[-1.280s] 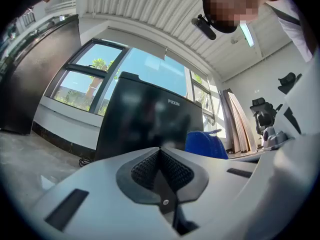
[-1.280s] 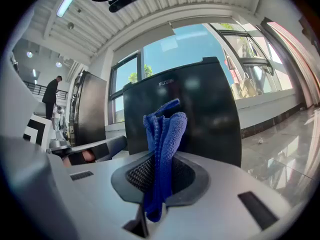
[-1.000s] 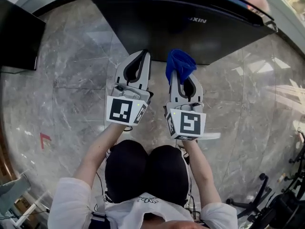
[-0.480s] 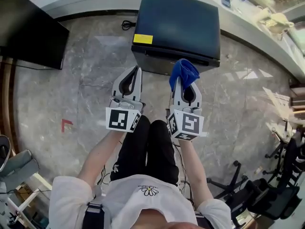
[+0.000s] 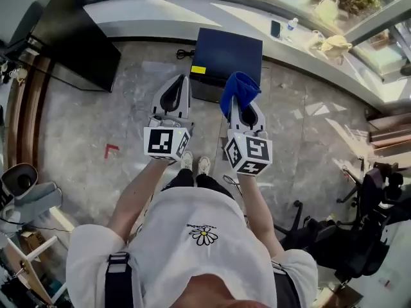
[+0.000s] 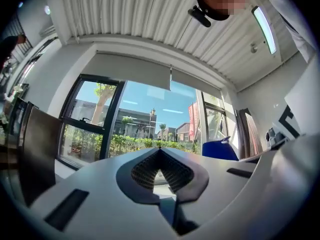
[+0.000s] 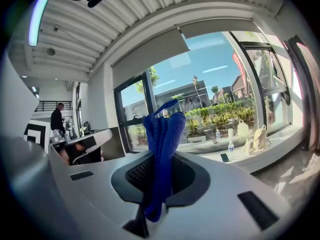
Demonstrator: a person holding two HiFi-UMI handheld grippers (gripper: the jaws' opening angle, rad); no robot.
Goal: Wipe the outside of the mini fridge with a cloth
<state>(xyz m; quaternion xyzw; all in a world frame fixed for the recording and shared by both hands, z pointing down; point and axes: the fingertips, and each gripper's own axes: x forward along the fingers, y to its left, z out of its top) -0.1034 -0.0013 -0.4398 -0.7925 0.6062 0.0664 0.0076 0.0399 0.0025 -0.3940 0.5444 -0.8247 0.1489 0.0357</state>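
In the head view, the fingers (image 5: pixel 185 92) of the left gripper (image 5: pixel 184 77) are drawn together with nothing between them. The right gripper (image 5: pixel 239 100) pinches a blue cloth (image 5: pixel 239 87) that bunches above its tips. Both are held up in front of the standing person. The dark mini fridge (image 5: pixel 230 51) sits on the floor ahead, against the window ledge and well apart from both tools.

In the left gripper view, the jaws meet at their tips, empty, and point toward windows, not the fridge.

In the right gripper view, the jaws are clamped on the folded cloth, which stands up limply past them.

The cloth looks soft and light, so a firm pinch low on the bunch should leave a free pad for wiping. The fridge looks heavy, rigid and smooth, and unlikely to shift.
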